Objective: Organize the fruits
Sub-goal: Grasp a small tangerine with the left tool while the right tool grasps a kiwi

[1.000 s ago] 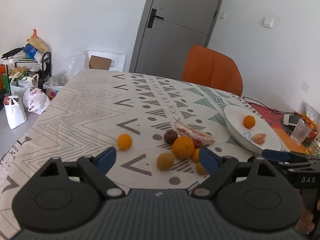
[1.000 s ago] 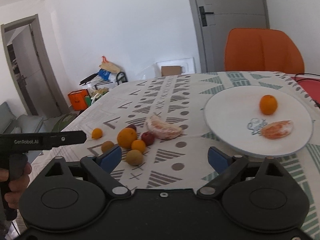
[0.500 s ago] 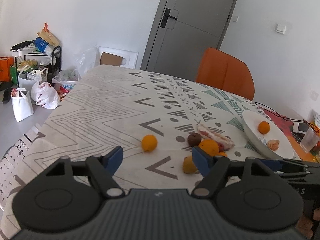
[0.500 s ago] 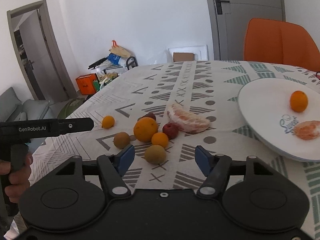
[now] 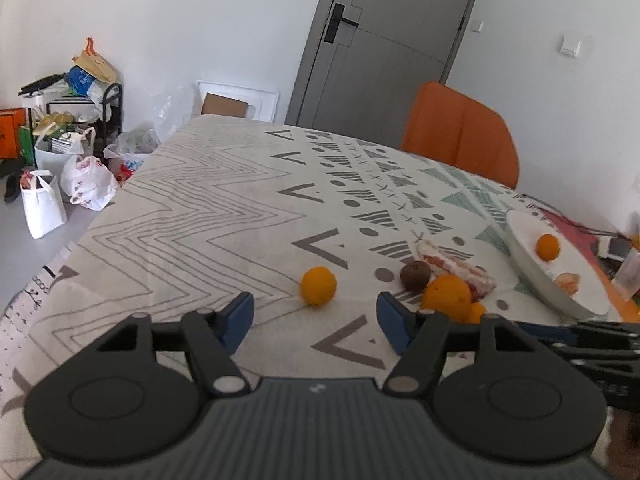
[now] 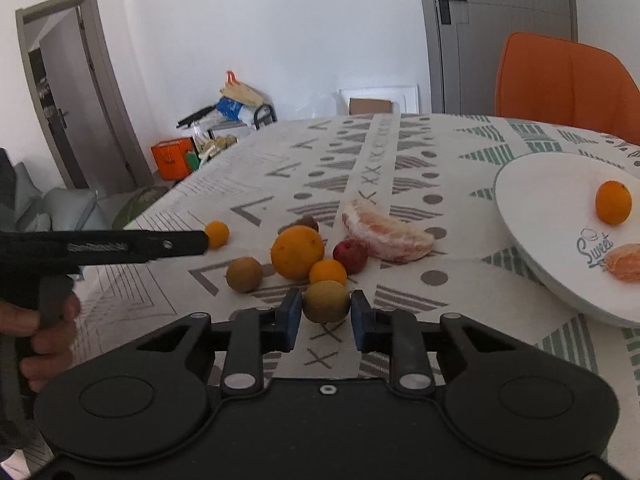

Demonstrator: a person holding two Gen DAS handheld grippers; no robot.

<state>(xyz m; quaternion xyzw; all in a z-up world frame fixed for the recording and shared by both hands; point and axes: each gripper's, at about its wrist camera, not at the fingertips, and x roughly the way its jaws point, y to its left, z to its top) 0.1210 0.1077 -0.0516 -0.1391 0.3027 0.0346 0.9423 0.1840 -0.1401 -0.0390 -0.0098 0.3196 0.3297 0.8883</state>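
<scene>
Right wrist view, right tongs [image 6: 325, 312] just closed onto kiwi [image 6: 325, 301] on bench [image 6: 400, 152], left tongs [image 5: 316, 322] half-wide, closing, small orange [image 5: 318, 286] just beyond.

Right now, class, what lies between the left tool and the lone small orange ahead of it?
Only bare patterned tablecloth. The left wrist view shows the left tool open, its fingers apart, with the small orange just beyond them and nothing in the gap.

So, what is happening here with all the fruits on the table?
A person is sorting fruit with a handheld gripper in each hand. The right gripper has just been closing and now clamps a greenish-brown fruit on the tablecloth. The left gripper has been closing too, empty, aimed at a small orange. The white plate holds an orange and a peeled piece.
</scene>
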